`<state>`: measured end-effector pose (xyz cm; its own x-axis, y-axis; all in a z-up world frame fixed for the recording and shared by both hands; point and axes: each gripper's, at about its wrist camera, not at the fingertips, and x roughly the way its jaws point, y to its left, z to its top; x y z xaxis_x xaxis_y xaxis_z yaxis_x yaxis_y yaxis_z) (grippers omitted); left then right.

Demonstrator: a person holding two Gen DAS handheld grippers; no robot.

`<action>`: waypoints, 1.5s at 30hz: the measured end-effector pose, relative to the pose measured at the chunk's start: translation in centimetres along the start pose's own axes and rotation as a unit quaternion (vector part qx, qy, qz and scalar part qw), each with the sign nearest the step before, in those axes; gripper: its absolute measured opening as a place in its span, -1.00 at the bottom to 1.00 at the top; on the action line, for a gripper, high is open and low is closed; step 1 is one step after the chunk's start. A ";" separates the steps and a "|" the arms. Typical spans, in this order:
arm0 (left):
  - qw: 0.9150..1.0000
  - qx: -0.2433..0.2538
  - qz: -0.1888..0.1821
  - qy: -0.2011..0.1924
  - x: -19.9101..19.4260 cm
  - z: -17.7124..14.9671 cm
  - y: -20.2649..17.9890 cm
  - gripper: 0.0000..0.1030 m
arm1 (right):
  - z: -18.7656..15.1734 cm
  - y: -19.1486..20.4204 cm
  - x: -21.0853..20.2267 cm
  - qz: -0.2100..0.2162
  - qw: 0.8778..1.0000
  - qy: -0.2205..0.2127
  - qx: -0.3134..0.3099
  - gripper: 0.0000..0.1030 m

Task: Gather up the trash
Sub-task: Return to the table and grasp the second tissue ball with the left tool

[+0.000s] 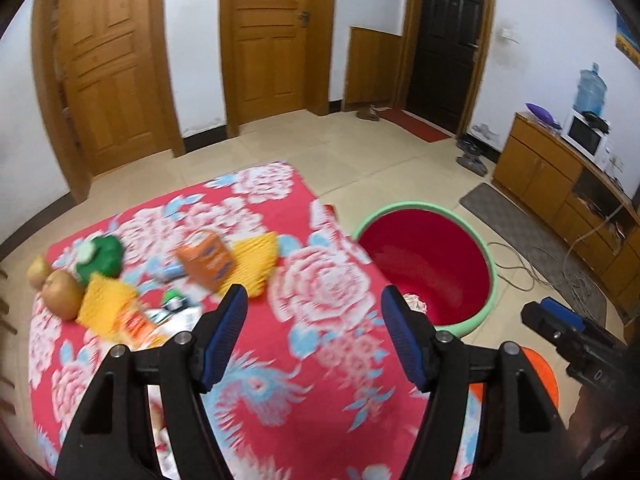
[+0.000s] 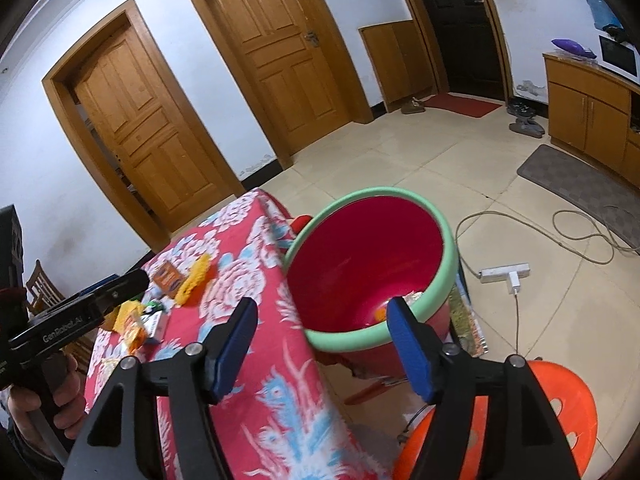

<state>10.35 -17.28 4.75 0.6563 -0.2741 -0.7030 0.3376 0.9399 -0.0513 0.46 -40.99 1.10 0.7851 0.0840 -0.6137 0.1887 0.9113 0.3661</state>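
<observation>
Over the flowered table (image 1: 328, 280), your left claw (image 1: 314, 336) hangs with its jaws apart and empty; the orange carton (image 1: 206, 260) and yellow wrappers (image 1: 256, 264) lie beyond it, to its left. Your right claw (image 2: 322, 344), also spread and empty, hovers at the near rim of the red bucket (image 2: 360, 248), where some scraps lie inside.

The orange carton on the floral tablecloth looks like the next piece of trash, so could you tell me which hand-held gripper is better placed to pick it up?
Left. The left hand-held gripper is open, empty and over the tablecloth, facing the orange carton. The right hand-held gripper, also open and empty, is at the red bin beside the table.
</observation>
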 end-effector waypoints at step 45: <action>0.984 -0.146 0.082 0.057 0.4 -11.6 16.2 -0.29 | -6.9 6.9 2.1 0.031 0.995 0.088 -0.037 0.50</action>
<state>8.24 0.15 -4.62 0.6000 -0.1054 -0.7930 0.0151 0.9926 -0.1205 -0.61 -31.72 -2.45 0.6764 0.2040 -0.7077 0.0944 0.9290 0.3580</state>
